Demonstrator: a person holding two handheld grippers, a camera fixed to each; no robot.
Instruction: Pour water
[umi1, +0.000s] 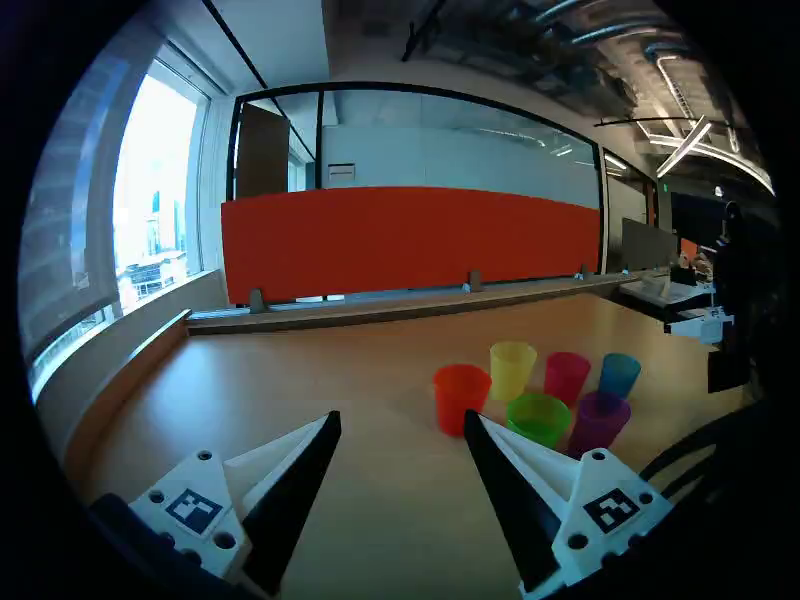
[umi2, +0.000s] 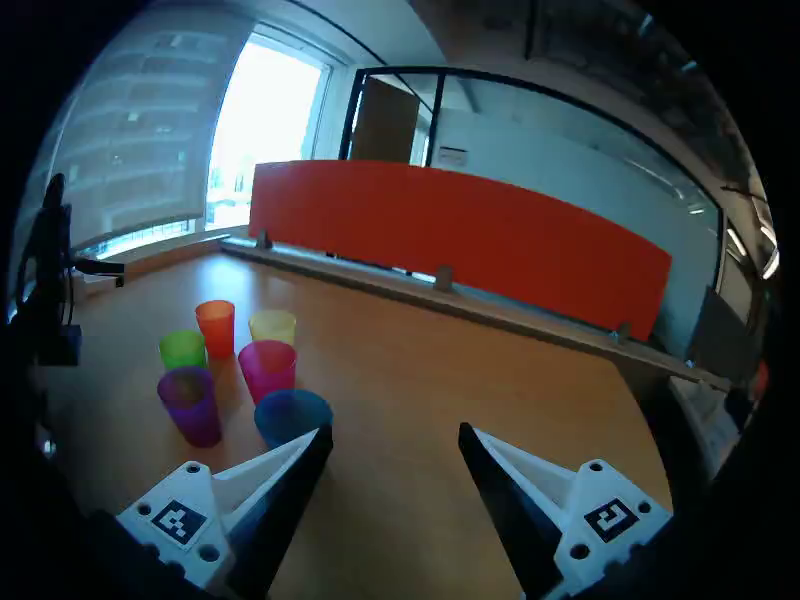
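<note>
Spanning both views, your wooden table (umi1: 330, 390) holds six plastic cups (umi1: 538, 415) packed close. Your left gripper (umi1: 401, 415) and right gripper (umi2: 394, 429) hover above it, jaws released, empty. Reaching for one cup could topple its tight neighbours.

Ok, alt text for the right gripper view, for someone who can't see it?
Six coloured plastic cups cluster on a wooden table, left of the open right gripper; the blue cup stands nearest it. An orange partition runs behind.

Spread tongs (umi1: 401, 416) before seemingly empty cups (umi1: 460, 398)
</note>
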